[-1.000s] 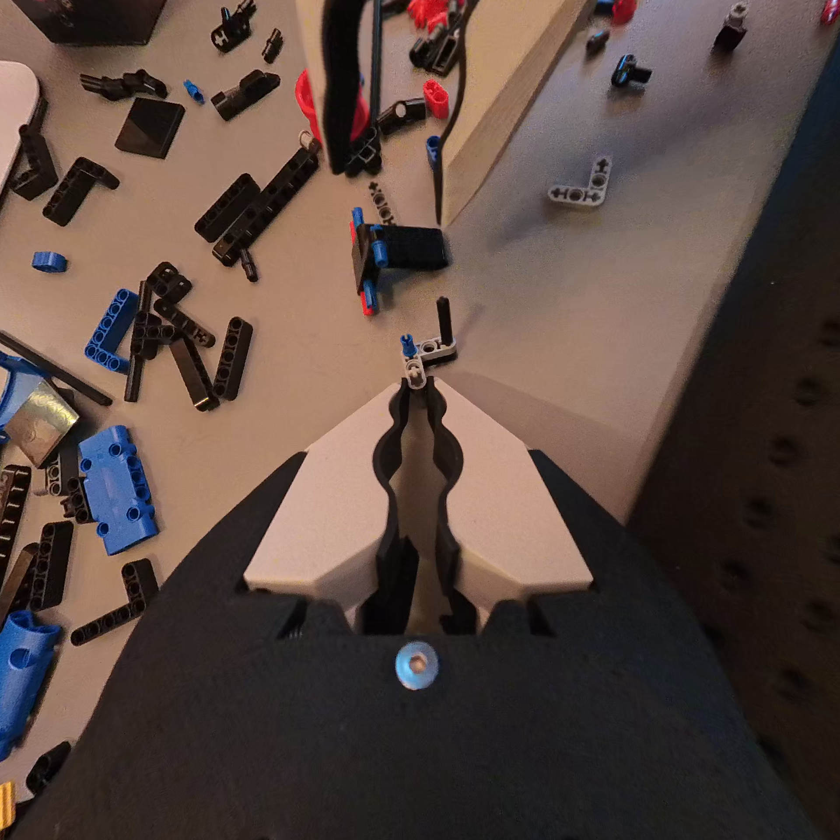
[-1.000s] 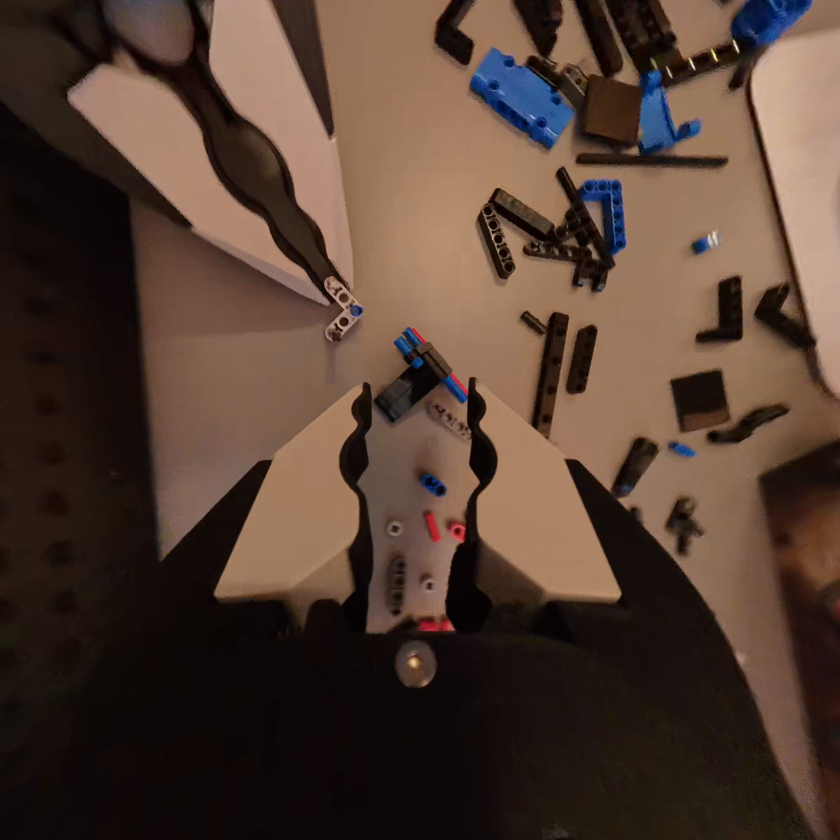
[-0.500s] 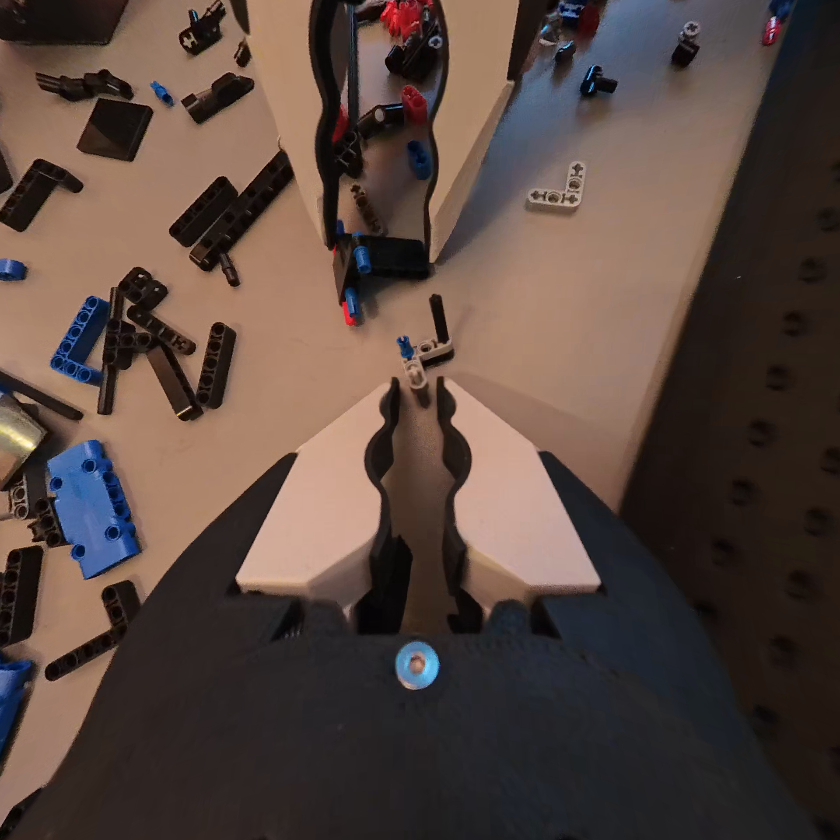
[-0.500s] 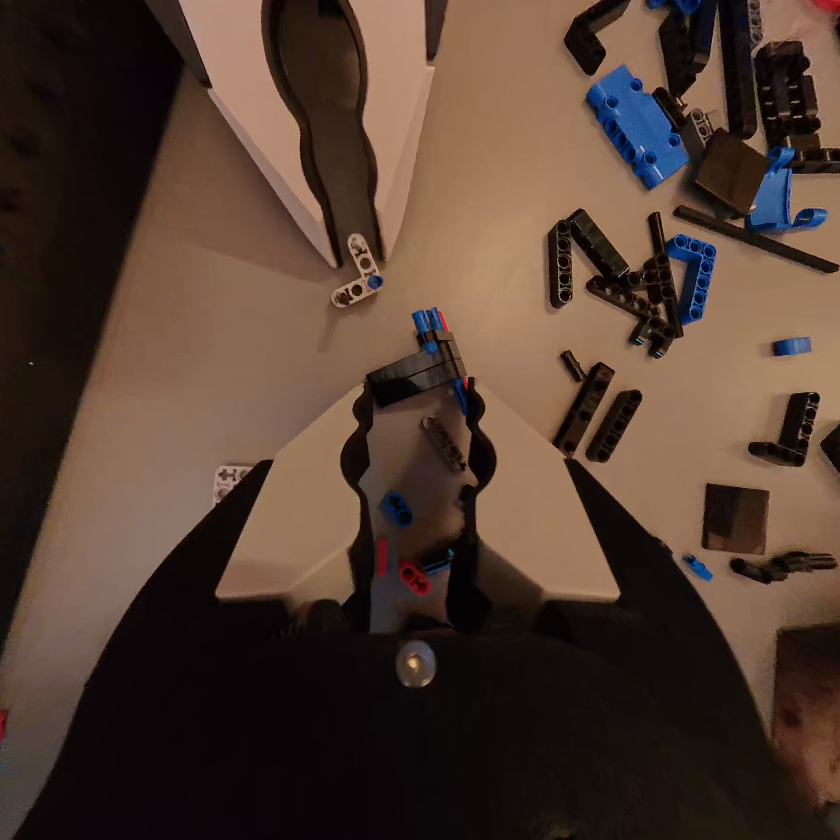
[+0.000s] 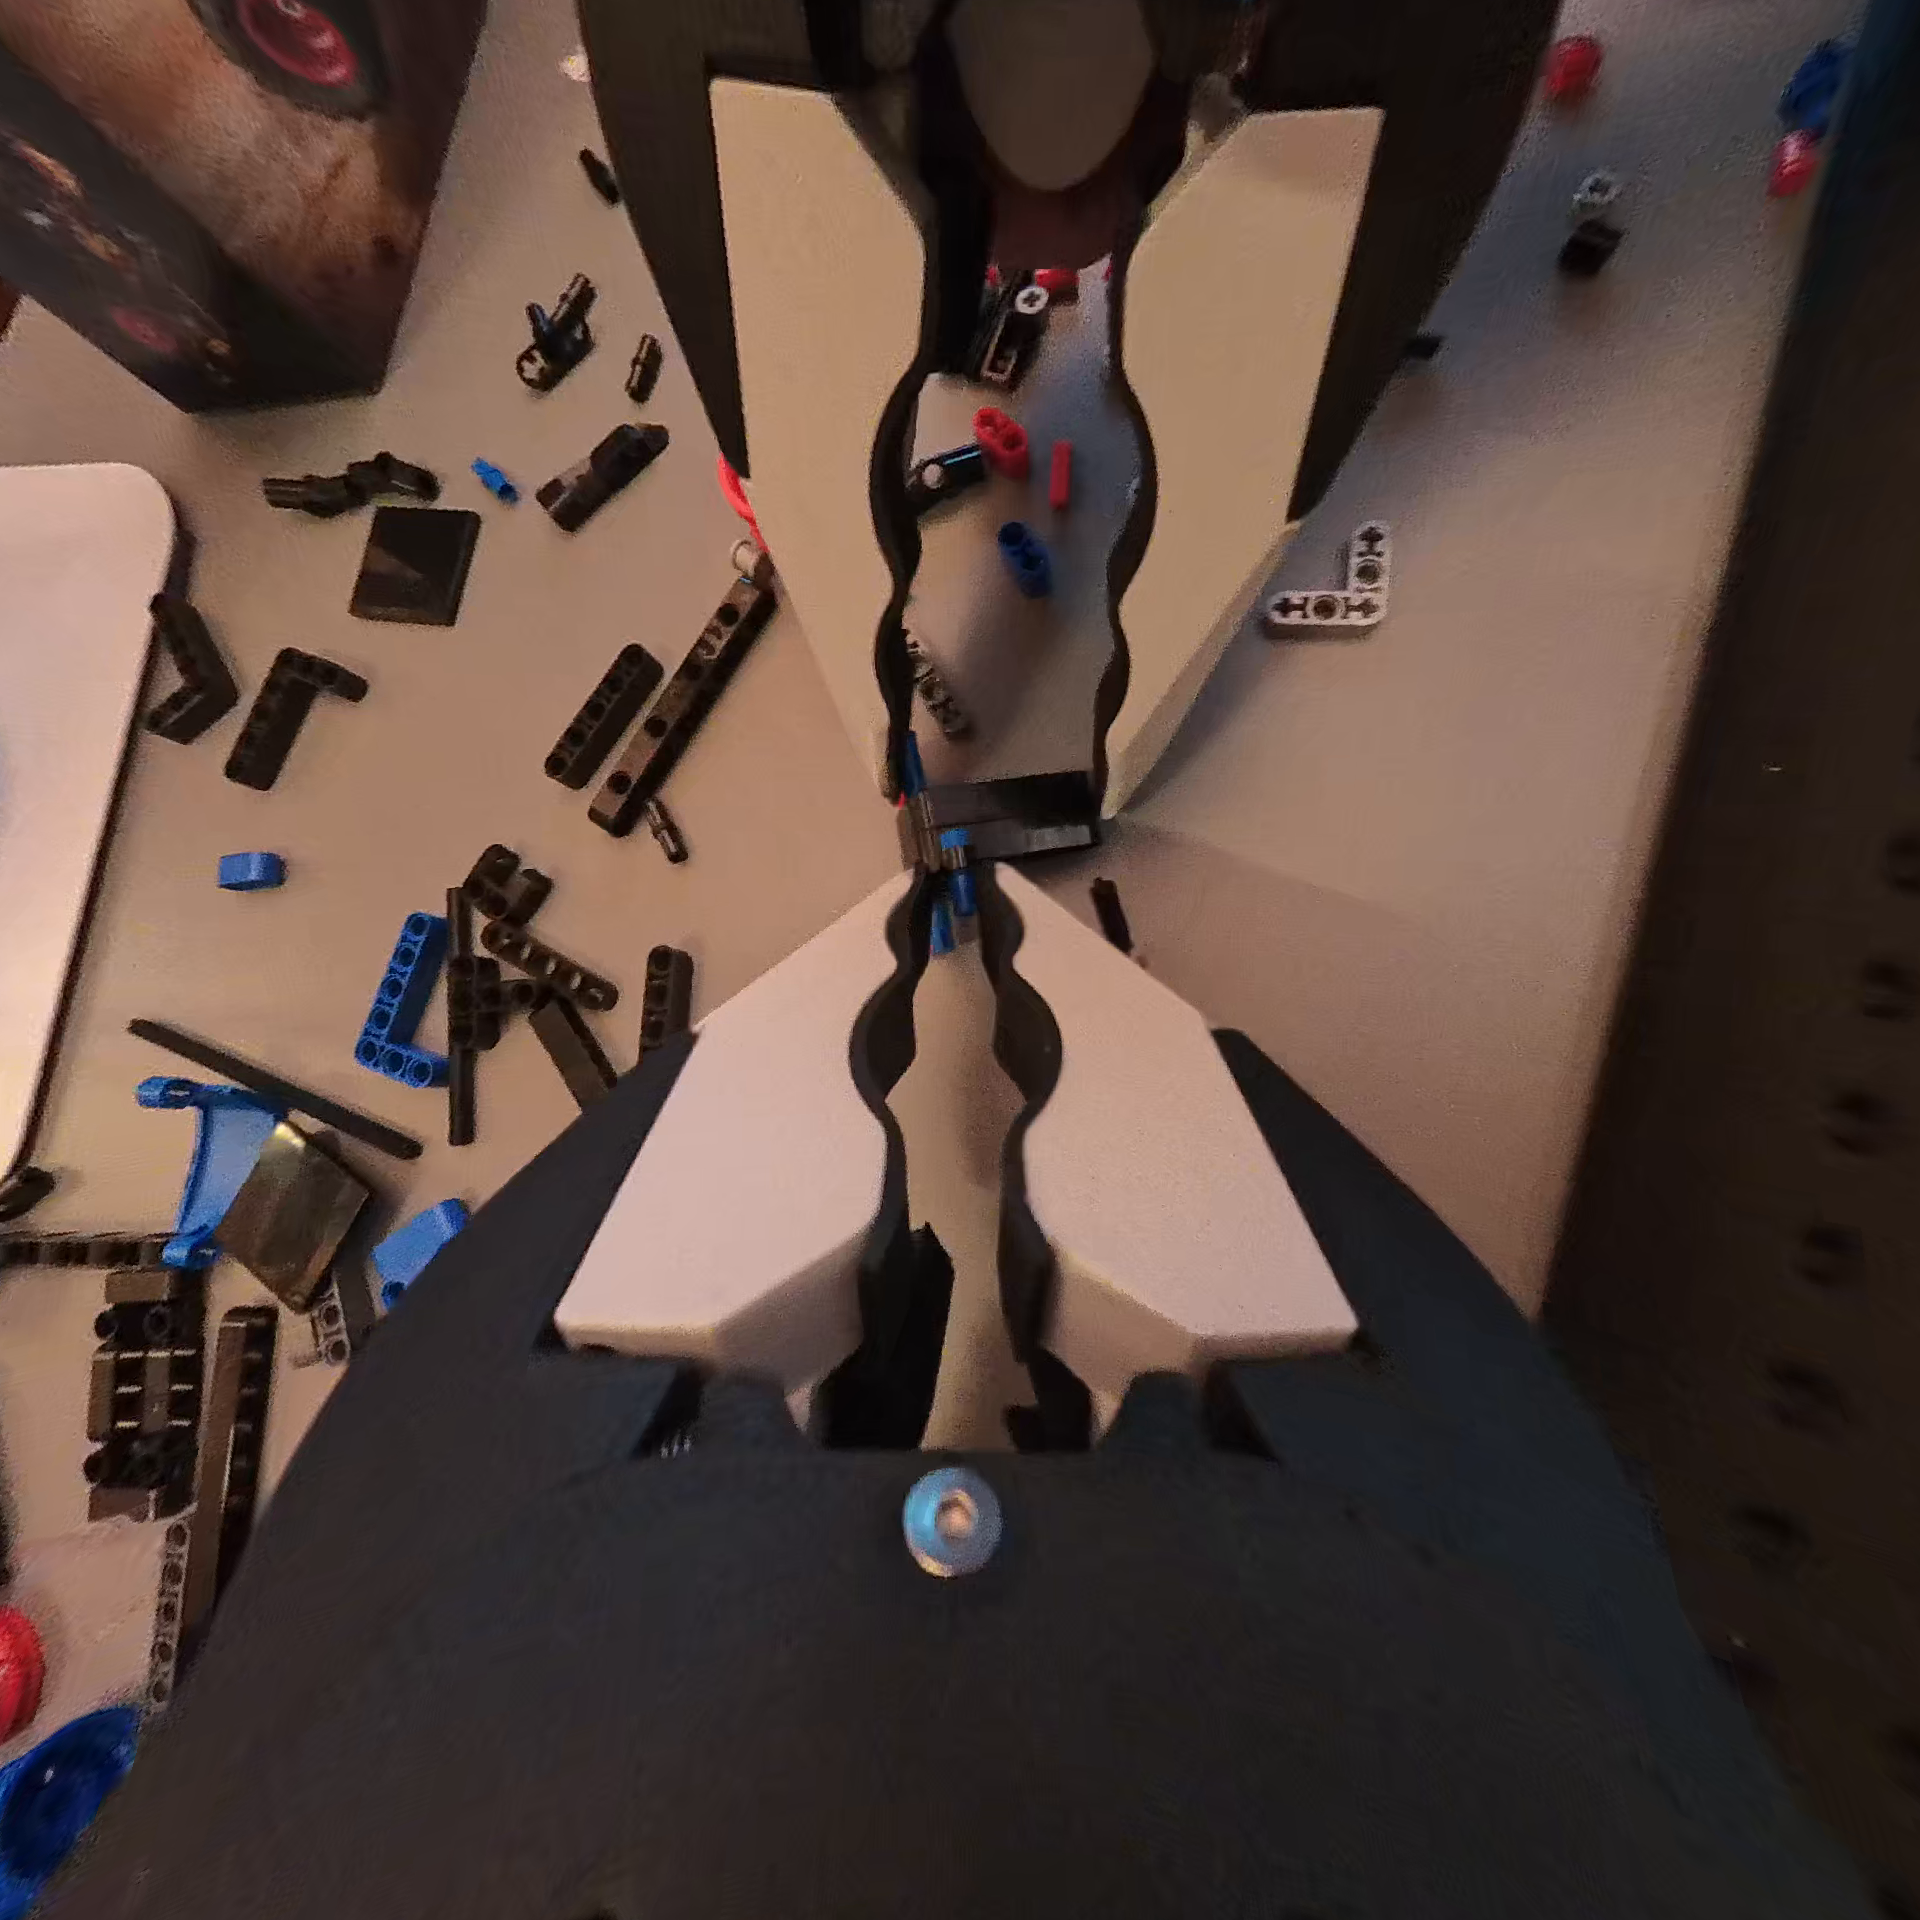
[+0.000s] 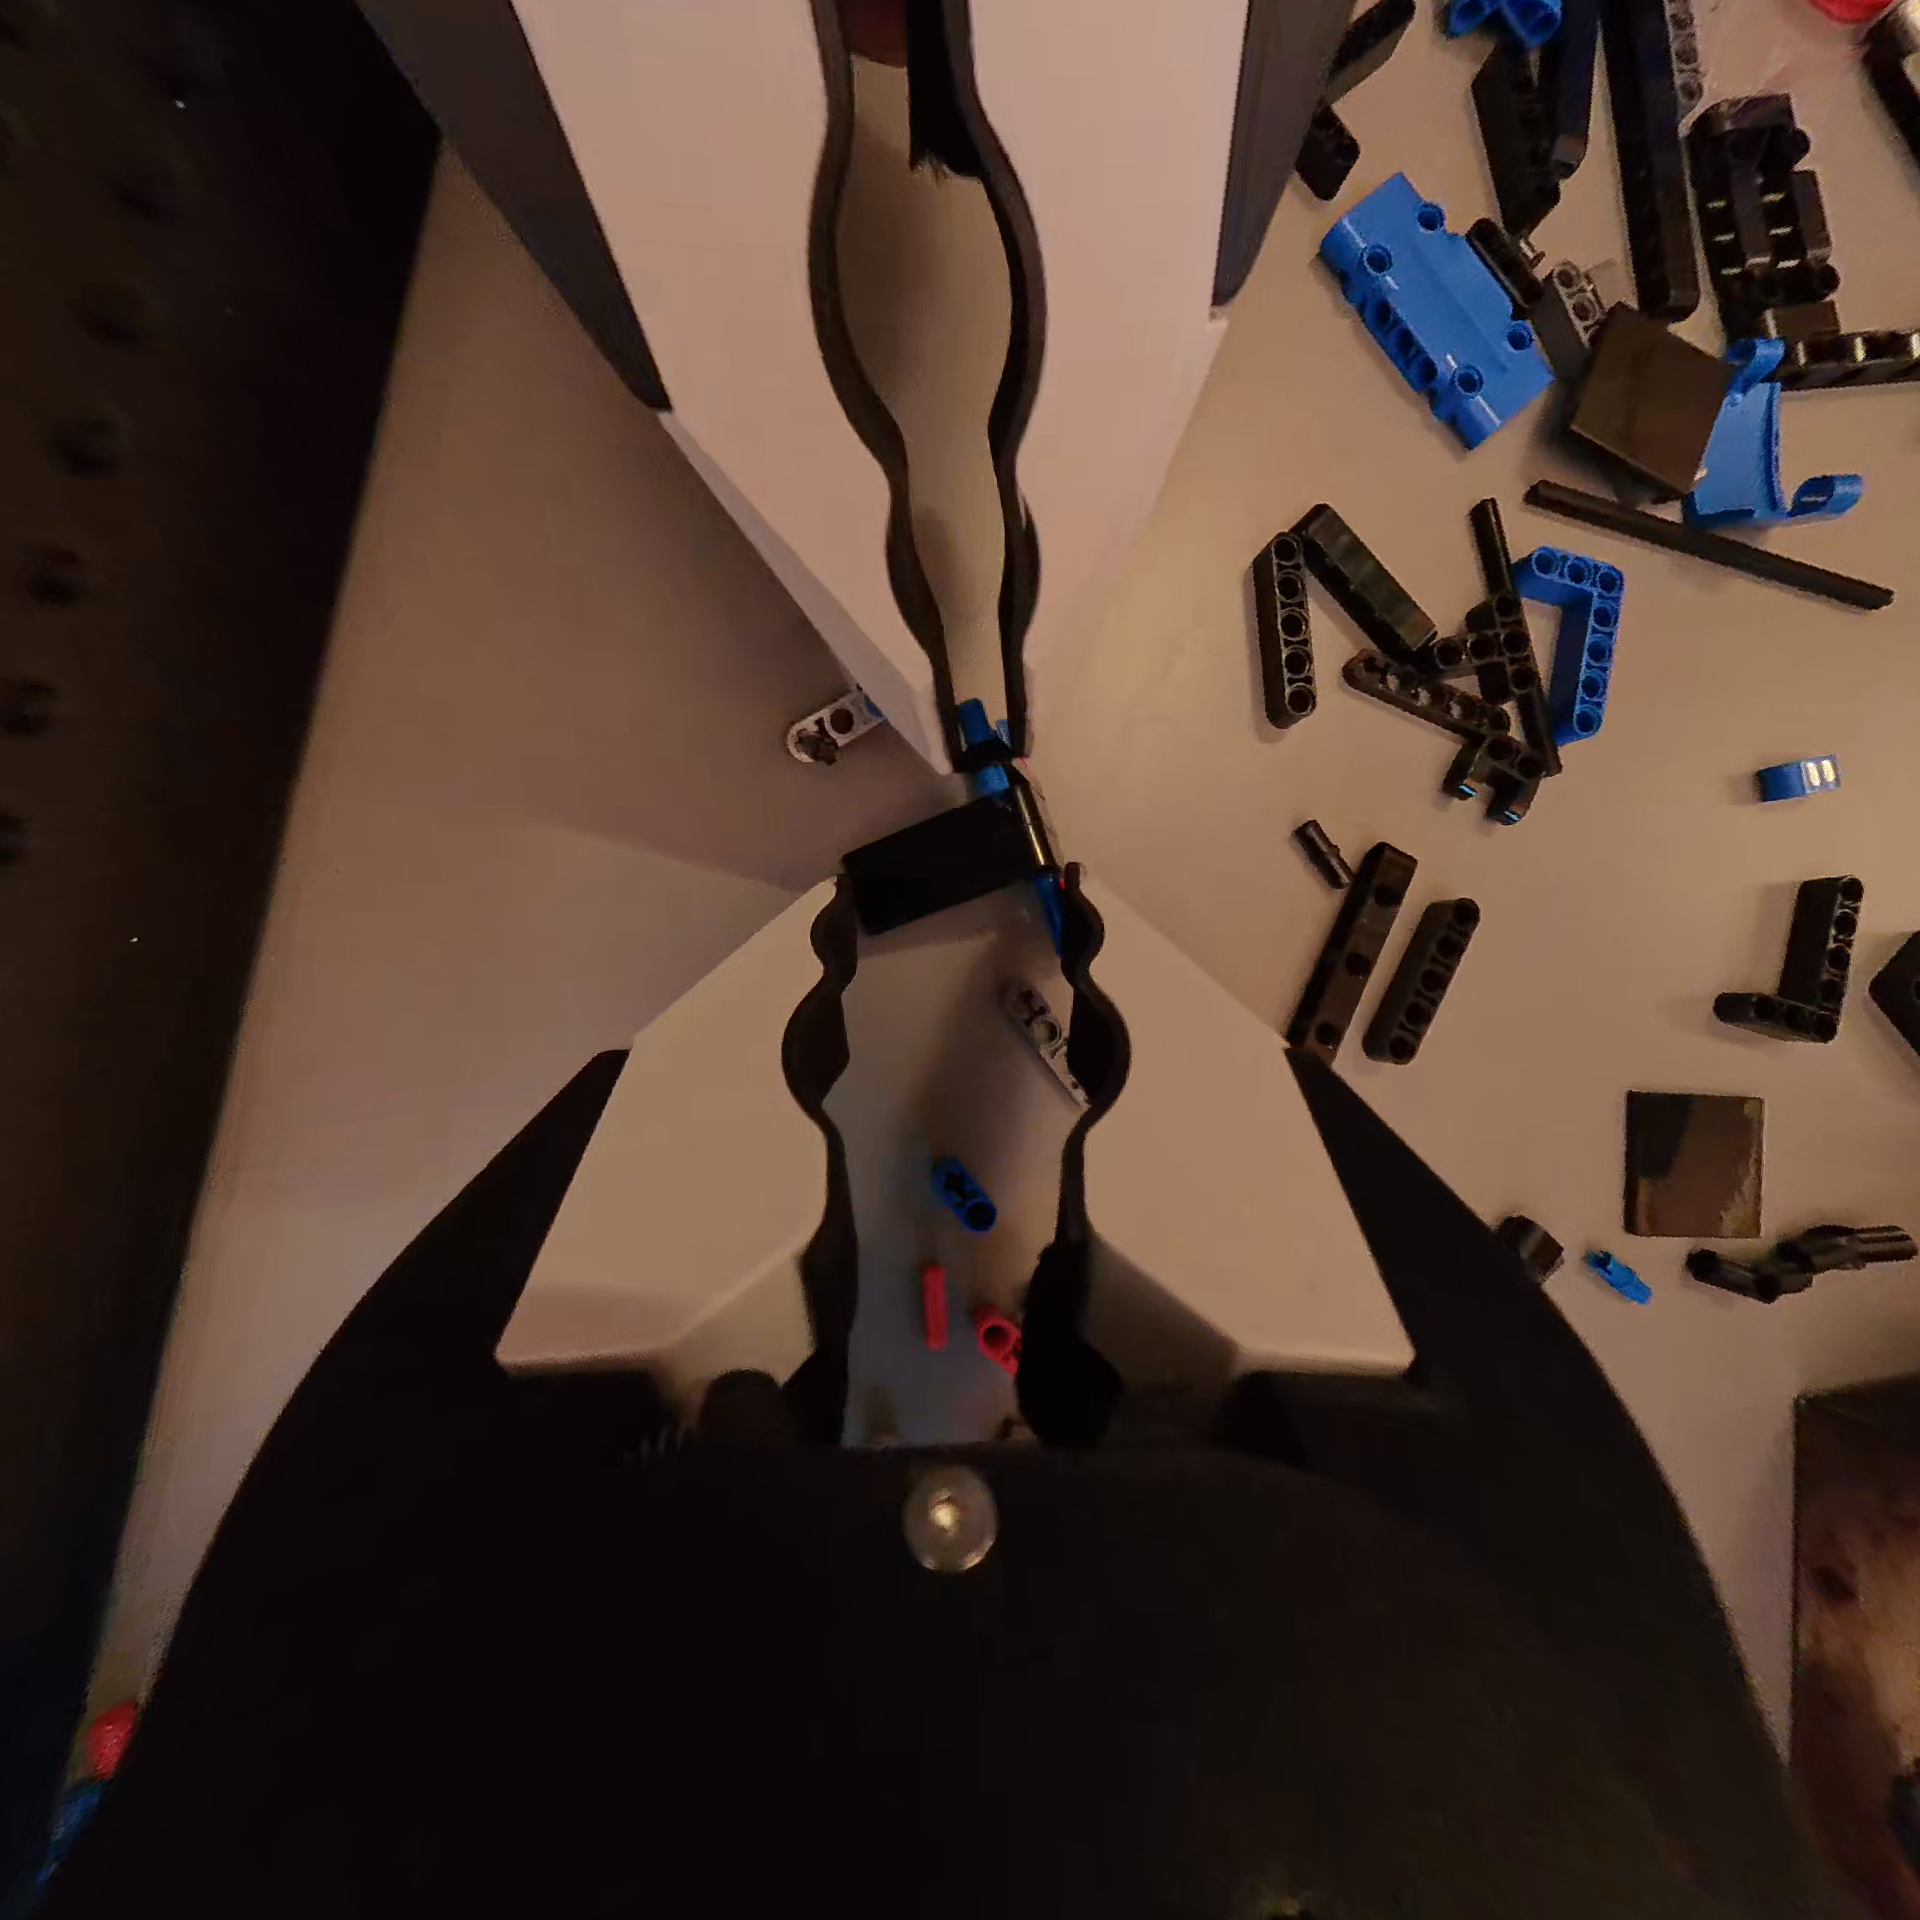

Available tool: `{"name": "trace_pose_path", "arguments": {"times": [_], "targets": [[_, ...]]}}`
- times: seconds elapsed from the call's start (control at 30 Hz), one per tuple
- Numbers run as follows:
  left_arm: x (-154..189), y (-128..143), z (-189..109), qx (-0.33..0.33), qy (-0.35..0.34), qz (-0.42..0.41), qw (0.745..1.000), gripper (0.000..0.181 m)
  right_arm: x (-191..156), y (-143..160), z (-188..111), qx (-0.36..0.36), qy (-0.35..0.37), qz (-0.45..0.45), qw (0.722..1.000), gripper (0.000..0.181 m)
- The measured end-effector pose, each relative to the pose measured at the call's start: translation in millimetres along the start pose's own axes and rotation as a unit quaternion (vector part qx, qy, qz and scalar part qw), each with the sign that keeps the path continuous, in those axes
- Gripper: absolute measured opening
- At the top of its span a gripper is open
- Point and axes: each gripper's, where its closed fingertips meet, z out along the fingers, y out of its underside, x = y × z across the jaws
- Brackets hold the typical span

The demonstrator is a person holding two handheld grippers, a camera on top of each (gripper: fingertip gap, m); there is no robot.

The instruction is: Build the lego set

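- My right gripper (image 6: 956, 894): jaws clamped across the black sub-assembly (image 6: 935, 868), held near the table's (image 6: 582, 582) left edge.
- My left gripper (image 5: 951, 899): tips nearly together, pinching the sub-assembly's blue pins (image 5: 956, 873) from the far side.
- Grey L-piece (image 6: 831, 724): lying loose, just left of the tips.
- Loose beams (image 6: 1351, 961), right of the tips: unbuilt; I judge most of the set remains.

Subassembly (image 5: 1003, 816) btwn grippers; loose parts (image 5: 488, 987) left.
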Motion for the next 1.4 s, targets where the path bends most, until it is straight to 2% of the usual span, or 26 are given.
{"name": "trace_pose_path", "arguments": {"times": [0.1,0.23,0.33,0.43,0.57,0.67,0.77,0.9,0.97,1.1,1.4], "targets": [[-5.4,-0.7,-1.8,0.014,-0.017,0.0,1.0,0.005,2.1,-2.7,-2.4,0.014,0.007,-0.005,1.0,0.037],[-9.3,-15.0,-16.7,0.087,-0.003,-0.017,0.996,0.005,7.7,-9.3,-14.9,0.054,0.009,0.008,0.998,0.059],[-11.6,-29.0,-30.0,0.147,0.017,-0.026,0.989,0.005,2.9,-22.9,-25.1,0.112,-0.018,0.018,0.993,0.055],[-9.1,-31.4,-33.2,0.164,0.026,-0.016,0.986,0.005,0.2,-32.3,-31.8,0.144,-0.032,0.021,0.989,0.042],[-7.8,-33.6,-38.4,0.187,0.041,-0.029,0.981,0.005,-1.9,-37.7,-37.2,0.167,-0.042,0.026,0.985,0.041],[-5.1,-25.1,-35.2,0.164,0.061,-0.048,0.983,0.006,-1.7,-34.1,-35.5,0.14,-0.032,0.013,0.99,0.041],[3.9,-8.6,-33.3,0.12,0.085,-0.071,0.987,0.032,1.7,-19.1,-29.7,0.065,-0.01,-0.02,0.998,0.041],[26.7,20.6,-18.7,0.045,0.118,-0.087,0.988,0.041,-6.1,-14.3,-22.9,0.002,-0.027,-0.062,0.998,0.041],[28.8,31.0,-10.2,0.021,0.111,-0.09,0.99,0.035,-10.2,-16.8,-19.7,-0.013,-0.041,-0.075,0.996,0.04],[30.3,31.8,-4.7,0.022,0.116,-0.088,0.989,0.006,-13.2,-12.0,-10.4,-0.067,-0.049,-0.102,0.991,0.04],[21.9,27.7,-4.8,0.032,0.098,-0.077,0.992,0.005,-20.8,-8.7,-4.4,-0.098,-0.083,-0.075,0.989,0.041]]}}
